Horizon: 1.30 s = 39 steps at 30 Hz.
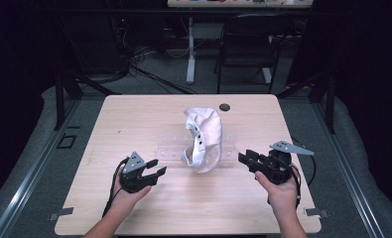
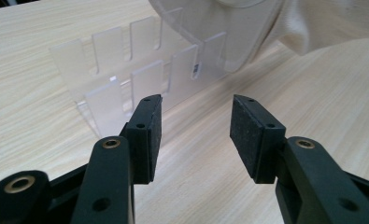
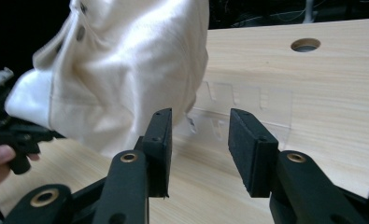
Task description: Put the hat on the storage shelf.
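Pale wood table [image 1: 134, 114], largest thing in sight, all else placed here against the clear slotted rack [image 1: 171, 148] at its middle. Bare board left of the rack, right of it and on the near side; plenty of room to swing in from either flank. Table's far edge well behind the rack, near edge close under the person's forearms.

Cream cloth cap [image 1: 203, 136] next in size, perched on the rack's right half, standing tall and slumped, crown folded, eyelets showing down one seam. Probably light and soft, limp in the crown, stiffer only at the brim; likely to sag and drag if pinched by loose cloth. Best taken at a firm edge, the brim or the seamed rim, low on the side facing each gripper. Rack itself thin, rigid, slick-looking, apt to slide or tip if the cap snags on a slot, so a straight upward lift looks safest.

Left gripper [image 1: 159, 166] near the rack's left end, jaws spread wide, nothing between the pads. Right gripper [image 1: 244, 156] just right of the cap, jaws likewise parted and empty.

Small round hole [image 1: 225, 107] in the board behind the rack, well clear of any path.
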Each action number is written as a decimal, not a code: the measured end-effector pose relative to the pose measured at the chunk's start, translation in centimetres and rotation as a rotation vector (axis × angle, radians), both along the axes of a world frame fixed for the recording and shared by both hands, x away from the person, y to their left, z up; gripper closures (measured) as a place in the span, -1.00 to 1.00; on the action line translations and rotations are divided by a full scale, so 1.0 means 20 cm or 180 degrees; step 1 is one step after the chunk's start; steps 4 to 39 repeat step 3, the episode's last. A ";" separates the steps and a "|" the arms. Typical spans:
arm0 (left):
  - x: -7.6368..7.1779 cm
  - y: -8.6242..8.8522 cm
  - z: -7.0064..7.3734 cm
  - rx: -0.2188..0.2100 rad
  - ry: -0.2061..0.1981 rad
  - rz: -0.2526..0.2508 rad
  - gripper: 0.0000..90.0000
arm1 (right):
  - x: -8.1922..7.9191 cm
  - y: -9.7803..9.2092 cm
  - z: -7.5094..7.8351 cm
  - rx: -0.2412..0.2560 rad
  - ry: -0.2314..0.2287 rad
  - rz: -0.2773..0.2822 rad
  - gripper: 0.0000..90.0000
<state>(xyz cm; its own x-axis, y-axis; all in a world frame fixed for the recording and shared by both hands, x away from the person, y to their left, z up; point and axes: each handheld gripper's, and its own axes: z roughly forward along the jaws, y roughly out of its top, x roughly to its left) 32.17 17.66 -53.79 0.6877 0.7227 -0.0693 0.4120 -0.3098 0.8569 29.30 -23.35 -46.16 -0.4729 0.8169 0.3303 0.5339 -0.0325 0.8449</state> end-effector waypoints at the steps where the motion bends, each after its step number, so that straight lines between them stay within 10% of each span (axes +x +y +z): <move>1: 0.00 0.00 0.00 0.0006 -0.0005 0.0014 0.20 | -0.01 -0.01 -0.02 -0.0035 -0.0009 -0.0028 0.34; 39: 0.01 -0.01 -0.02 0.0031 0.0015 0.0005 0.20 | -0.04 -0.02 -0.06 -0.0067 -0.0040 -0.0059 0.34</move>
